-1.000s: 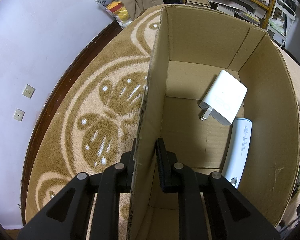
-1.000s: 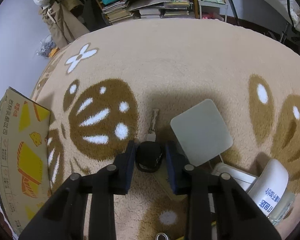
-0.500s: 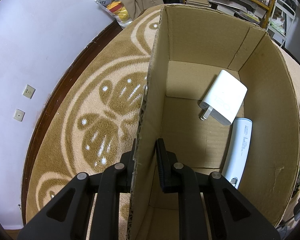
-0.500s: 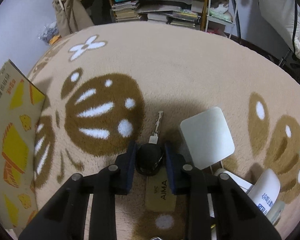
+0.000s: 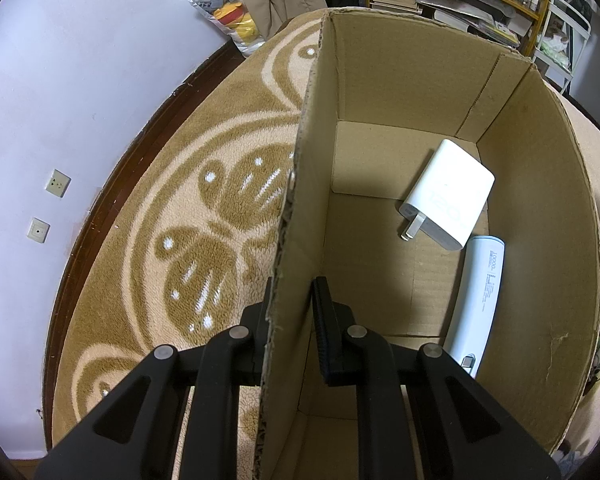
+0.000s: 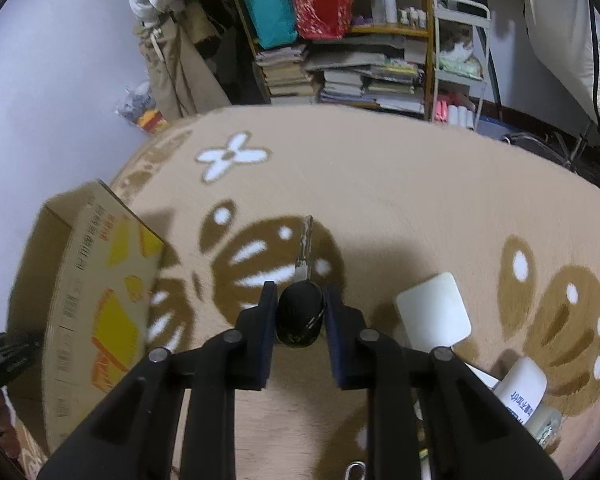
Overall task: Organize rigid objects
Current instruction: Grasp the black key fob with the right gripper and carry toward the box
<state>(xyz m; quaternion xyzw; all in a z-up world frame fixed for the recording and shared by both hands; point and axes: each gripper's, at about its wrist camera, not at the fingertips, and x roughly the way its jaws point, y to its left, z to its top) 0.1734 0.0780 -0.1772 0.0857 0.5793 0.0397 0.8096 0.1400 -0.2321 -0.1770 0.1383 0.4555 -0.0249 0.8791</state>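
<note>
My left gripper [image 5: 294,288] is shut on the left wall of the cardboard box [image 5: 304,200], one finger outside and one inside. On the box floor lie a white charger [image 5: 446,196] and a pale blue power bank [image 5: 478,300]. My right gripper [image 6: 300,300] has its jaws closing on the black head of a key [image 6: 300,314], held off the carpet with its metal blade [image 6: 306,248] pointing away from me. The same cardboard box [image 6: 84,300], printed yellow and orange, stands at the left in the right wrist view.
A brown-and-cream patterned carpet [image 6: 400,200] covers the floor. A white square pad [image 6: 434,312] and a white labelled bottle [image 6: 524,392] lie at the right. Shelves of books [image 6: 340,76] and bags stand at the back. A wall with sockets [image 5: 58,183] is left of the box.
My right gripper has risen with the key in it, lifting it off the carpet and away from the tan tag; the view tilted up toward the shelves. The left gripper has kept still.
</note>
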